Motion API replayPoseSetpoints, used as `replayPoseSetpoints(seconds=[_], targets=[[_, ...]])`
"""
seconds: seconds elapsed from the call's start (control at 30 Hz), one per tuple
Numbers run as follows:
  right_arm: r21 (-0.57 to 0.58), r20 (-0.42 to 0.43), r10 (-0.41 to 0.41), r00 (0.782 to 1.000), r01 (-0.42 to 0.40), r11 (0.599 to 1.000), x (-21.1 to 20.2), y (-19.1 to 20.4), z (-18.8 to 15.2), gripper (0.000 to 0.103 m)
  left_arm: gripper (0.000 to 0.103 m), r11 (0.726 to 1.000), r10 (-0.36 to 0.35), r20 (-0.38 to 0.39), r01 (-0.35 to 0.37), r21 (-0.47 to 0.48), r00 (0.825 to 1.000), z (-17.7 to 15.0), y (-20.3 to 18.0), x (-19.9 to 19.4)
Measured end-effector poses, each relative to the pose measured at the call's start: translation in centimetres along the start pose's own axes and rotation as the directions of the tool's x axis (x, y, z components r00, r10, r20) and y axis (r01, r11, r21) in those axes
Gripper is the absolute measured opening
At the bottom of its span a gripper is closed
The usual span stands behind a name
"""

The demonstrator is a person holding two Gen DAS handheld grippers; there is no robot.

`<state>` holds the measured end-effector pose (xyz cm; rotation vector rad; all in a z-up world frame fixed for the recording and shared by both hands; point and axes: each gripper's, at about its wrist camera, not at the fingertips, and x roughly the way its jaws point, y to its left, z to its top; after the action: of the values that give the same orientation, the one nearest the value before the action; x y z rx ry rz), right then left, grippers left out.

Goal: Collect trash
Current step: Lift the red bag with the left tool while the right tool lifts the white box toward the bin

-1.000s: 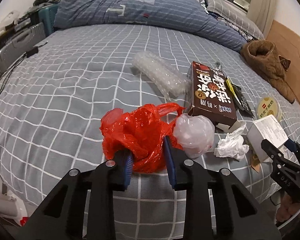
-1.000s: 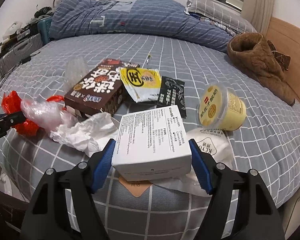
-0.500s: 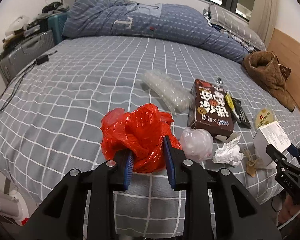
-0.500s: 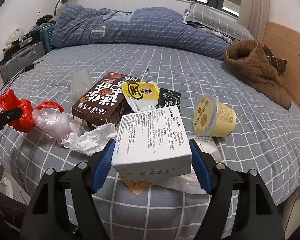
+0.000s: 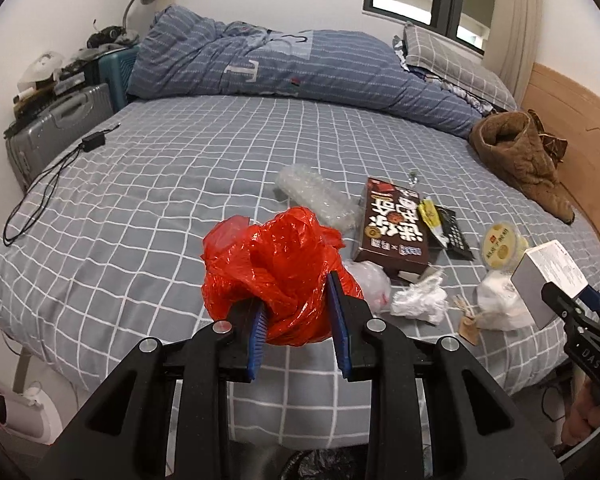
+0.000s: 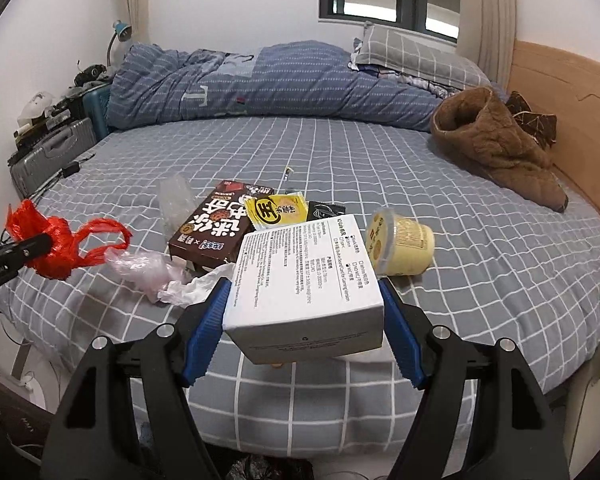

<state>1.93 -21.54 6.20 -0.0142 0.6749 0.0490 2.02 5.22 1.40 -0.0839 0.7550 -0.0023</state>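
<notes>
Left wrist view shows your left gripper [image 5: 296,316] pinching the crumpled red bag [image 5: 276,272] at lower centre of the frame; a second ago that bag rested on the bed [image 5: 140,200], and now it hangs clear of the checked cover, the camera pulled back and up; right wrist view shows your right gripper [image 6: 302,320] clamped on the white box [image 6: 306,280], which has likewise risen off the bed since then; both pieces are lifted, so the carry to a bin looks to be the step in hand; a dark bin liner [image 6: 268,468] shows at the bottom edge; the brown box [image 6: 216,232], yellow cup [image 6: 404,250], crumpled tissue [image 5: 420,300] and clear wrap [image 5: 320,196] remain on the bed at centre frame, so much of the collecting is left.
</notes>
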Motion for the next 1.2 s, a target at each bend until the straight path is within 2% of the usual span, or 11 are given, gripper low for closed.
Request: replayPoseSetpoints(seconds=[0.37, 0.77, 1.2], targets=[[0.015, 0.016, -0.002, 1.0, 0.002, 1.0, -5.7, -0.5, -0.5, 0.068, 0.027, 1.0, -0.026, 0.022, 0.026, -0.015, 0.999, -0.2, -1.0, -5.1], [0.017, 0.047, 0.005, 0.999, -0.006, 1.0, -11.2, 0.1, -1.2, 0.068, 0.027, 1.0, -0.019, 0.053, 0.02, -0.011, 0.998, -1.8, -1.3, -11.0], [0.005, 0.034, 0.013, 0.999, -0.013, 1.0, -14.0, 1.2, -4.0, 0.068, 0.027, 0.999, -0.034, 0.031, 0.034, 0.0, 0.999, -5.2, -2.5, -12.9]])
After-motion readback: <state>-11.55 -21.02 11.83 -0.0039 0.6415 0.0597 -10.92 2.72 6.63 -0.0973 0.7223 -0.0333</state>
